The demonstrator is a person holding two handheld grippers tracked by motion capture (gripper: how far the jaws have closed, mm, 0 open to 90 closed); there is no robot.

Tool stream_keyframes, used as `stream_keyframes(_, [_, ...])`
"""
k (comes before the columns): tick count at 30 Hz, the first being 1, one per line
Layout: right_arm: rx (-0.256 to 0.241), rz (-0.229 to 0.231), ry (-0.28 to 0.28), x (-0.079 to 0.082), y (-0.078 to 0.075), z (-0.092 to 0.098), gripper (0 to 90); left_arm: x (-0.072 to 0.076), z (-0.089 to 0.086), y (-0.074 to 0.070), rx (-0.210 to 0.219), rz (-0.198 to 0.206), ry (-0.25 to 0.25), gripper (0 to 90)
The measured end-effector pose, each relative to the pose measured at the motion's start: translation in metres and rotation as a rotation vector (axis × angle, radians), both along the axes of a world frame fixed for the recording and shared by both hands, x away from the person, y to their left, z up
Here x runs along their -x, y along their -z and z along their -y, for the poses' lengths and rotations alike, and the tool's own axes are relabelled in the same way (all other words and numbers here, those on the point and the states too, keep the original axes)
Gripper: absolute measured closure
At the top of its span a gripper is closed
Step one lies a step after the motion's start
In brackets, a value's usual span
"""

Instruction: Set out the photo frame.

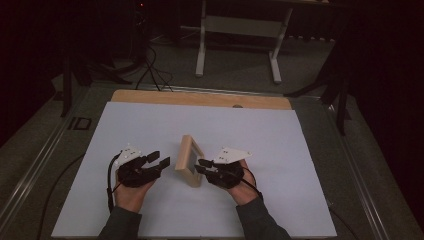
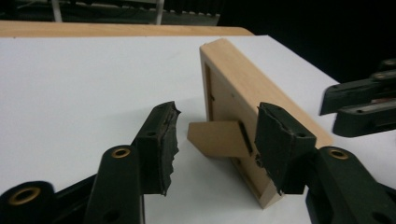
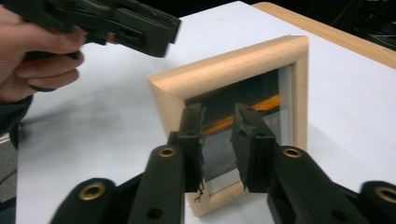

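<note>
A light wooden picture frame (image 1: 187, 160) stands upright on the white tabletop (image 1: 150, 125) between my two grippers. My left gripper (image 1: 161, 158) is open just left of it. In the left gripper view its jaws (image 2: 217, 116) straddle the frame's back (image 2: 243, 88), where a cardboard easel stand (image 2: 217, 137) props it. My right gripper (image 1: 199, 166) sits at the frame's right face. Its jaws (image 3: 218, 112) stand narrowly open before the glass front (image 3: 224, 65), with nothing between them.
A wooden strip (image 1: 200, 98) runs along the table's far edge. Beyond it on the floor stand a white-legged desk (image 1: 240, 30) and some cables (image 1: 150, 70). The white surface spreads wide to the left, right and far side of the frame.
</note>
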State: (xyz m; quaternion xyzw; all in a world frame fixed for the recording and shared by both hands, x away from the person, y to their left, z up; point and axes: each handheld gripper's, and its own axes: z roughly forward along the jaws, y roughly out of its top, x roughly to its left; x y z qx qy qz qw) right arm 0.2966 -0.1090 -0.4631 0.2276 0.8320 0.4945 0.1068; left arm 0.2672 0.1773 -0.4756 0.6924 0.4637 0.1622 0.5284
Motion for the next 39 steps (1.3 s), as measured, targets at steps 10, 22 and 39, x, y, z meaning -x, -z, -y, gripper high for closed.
stream_keyframes(10, [-0.009,-0.007,0.045,-0.004,0.0,0.007,59.5,0.006,0.002,-0.01,0.042,0.018,0.015,38.9])
stream_keyframes(22, [-0.014,-0.006,0.065,-0.007,-0.001,0.013,57.3,0.009,0.018,-0.017,0.021,0.033,0.039,26.2])
stream_keyframes(39, [-0.04,-0.002,0.107,-0.011,-0.007,0.027,56.5,0.003,0.048,-0.003,-0.051,-0.001,0.051,19.5])
